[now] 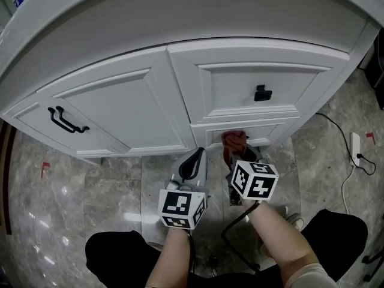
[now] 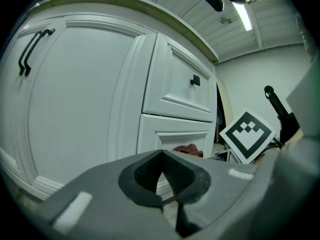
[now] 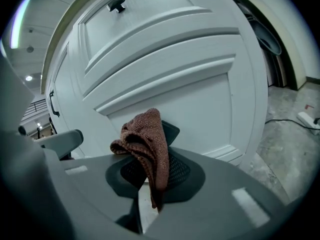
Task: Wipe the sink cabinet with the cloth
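The white sink cabinet fills the upper part of the head view, under a curved countertop edge. Its front has a door with a long black handle on the cabinet's left part. On the right part there is a drawer with a small black knob, and below that a lower panel.

The right gripper points at that lower panel, under the knob. Its jaws are clamped on the cloth, a reddish-brown knitted piece. In the right gripper view the cloth bunches up above the closed jaws of the right gripper, and one end hangs down between them. The bunched part sits right at the face of the cabinet's lower panel. Whether it actually presses on the paint cannot be told.

The left gripper hangs just beside the right one, in front of the strip between the cabinet's door and drawers, a little off the surface. In its own view the jaws of the left gripper meet at the tips with nothing between them. The cloth and the right gripper's marker cube show beyond them.

A grey marbled floor runs under the cabinet. A white power strip with its cable lies on it off the cabinet's right end.
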